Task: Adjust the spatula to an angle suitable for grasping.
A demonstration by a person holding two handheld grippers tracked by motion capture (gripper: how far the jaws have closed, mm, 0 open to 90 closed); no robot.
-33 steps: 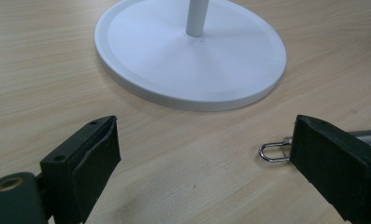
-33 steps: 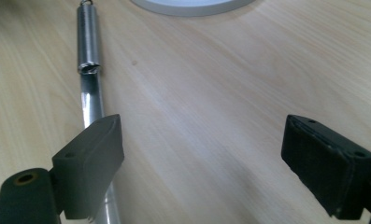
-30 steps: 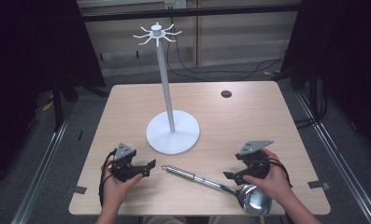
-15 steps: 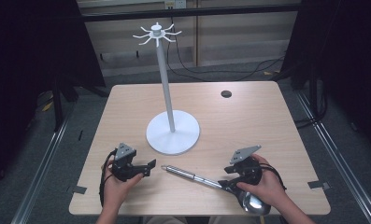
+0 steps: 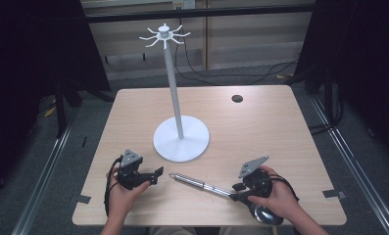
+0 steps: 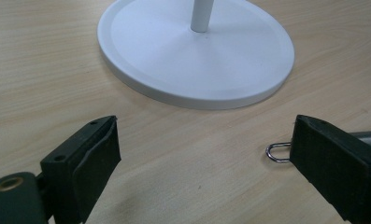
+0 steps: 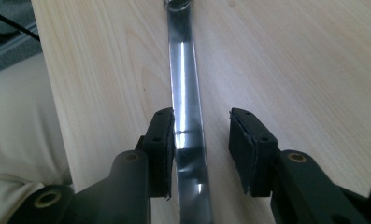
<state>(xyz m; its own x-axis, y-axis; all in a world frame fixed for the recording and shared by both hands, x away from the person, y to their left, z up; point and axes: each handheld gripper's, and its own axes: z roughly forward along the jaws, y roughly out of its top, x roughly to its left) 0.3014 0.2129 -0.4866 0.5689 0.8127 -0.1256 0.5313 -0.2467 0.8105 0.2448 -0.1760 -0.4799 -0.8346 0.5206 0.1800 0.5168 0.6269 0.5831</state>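
Observation:
A metal ladle (image 5: 202,184) lies on the wooden table (image 5: 260,132), its bowl under my right hand near the front edge. My right gripper (image 5: 236,192) straddles the shiny handle (image 7: 185,70). Its jaws have just been closing. One pad (image 7: 164,140) touches the handle and a gap remains at the other, so the gripper (image 7: 202,140) is still open. My left gripper (image 5: 158,175) rests wide open on the table. The handle's hook loop (image 6: 276,153) sits beside one of its jaws. A white stand (image 5: 181,139) with hooks on top rises at mid table; its base (image 6: 197,51) lies just beyond the left gripper (image 6: 204,158).
A small dark disc (image 5: 237,98) sits on the table's far right part. Grey tape pieces (image 5: 83,199) mark the front corners. The table's front edge is close behind the right gripper, with pale cloth (image 7: 15,140) beyond it.
My right gripper has dropped a little toward the front edge onto the ladle handle, and its jaws have narrowed around it. The left gripper has stayed put.

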